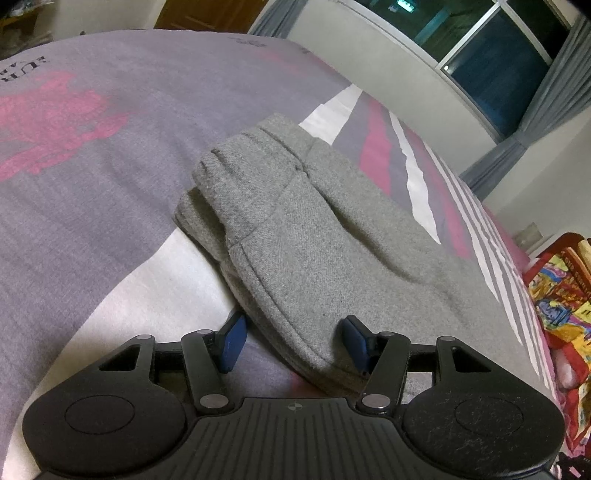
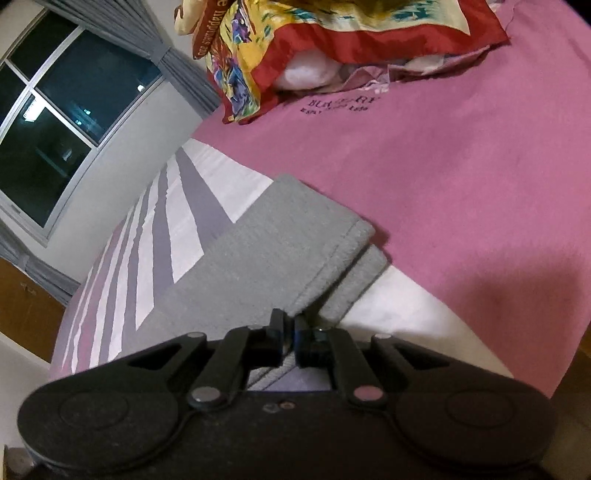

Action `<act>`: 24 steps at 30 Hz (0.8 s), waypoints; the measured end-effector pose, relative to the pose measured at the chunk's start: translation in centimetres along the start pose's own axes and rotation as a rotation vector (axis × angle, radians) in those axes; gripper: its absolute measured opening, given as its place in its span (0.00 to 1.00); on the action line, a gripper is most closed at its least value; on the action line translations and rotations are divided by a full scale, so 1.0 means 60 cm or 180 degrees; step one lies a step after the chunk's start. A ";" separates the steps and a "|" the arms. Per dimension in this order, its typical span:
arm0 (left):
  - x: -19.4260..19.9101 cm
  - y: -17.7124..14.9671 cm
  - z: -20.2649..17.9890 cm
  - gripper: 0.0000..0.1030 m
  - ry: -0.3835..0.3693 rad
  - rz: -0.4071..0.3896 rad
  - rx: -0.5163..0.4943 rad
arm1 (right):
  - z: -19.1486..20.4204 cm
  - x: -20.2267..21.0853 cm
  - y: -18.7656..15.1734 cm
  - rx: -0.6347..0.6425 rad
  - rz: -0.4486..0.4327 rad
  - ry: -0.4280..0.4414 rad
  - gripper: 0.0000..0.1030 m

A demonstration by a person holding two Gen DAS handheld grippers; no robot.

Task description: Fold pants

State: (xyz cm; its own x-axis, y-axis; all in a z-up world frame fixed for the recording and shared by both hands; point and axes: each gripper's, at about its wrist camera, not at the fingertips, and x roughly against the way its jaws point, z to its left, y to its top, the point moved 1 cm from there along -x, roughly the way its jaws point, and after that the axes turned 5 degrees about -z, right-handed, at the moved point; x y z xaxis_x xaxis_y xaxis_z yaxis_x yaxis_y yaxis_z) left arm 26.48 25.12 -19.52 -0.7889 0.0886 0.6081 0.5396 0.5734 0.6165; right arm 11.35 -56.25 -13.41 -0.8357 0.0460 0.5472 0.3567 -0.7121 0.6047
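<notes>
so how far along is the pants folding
Done: the grey pants lie on the bedspread folded over, waistband layers stacked. In hand: the right tongs are shut at the hem corner, though an actual pinch isn't clear; the left tongs are open astride the near edge. Left: probably one more fold.

My right tool (image 2: 289, 325) hides the near hem of the pants (image 2: 273, 251), so I cannot tell whether cloth sits between its closed tips, the bedspread lettering (image 2: 340, 104) is too blurred to read, and the pillow (image 2: 332, 33) is cut off.
</notes>
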 end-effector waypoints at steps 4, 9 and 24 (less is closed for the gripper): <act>0.014 0.002 -0.001 0.56 0.0022 -0.0050 0.0053 | 0.013 0.024 0.002 0.0079 -0.0130 -0.0041 0.19; 0.056 0.009 0.015 0.56 0.0093 -0.0456 0.0265 | 0.138 0.041 -0.020 0.0902 -0.0117 0.0624 0.19; 0.011 0.059 0.067 0.56 0.0091 -0.0492 0.0426 | 0.660 -0.245 -0.255 0.2744 0.1182 0.2215 0.40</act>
State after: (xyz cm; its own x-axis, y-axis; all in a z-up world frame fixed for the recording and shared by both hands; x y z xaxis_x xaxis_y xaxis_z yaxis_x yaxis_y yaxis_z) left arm 26.71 30.47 -18.94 -0.8496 -0.0309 0.5265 0.3674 0.6816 0.6329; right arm 34.71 -18.27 -7.75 -0.5736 -0.6493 0.4994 0.5691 0.1226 0.8131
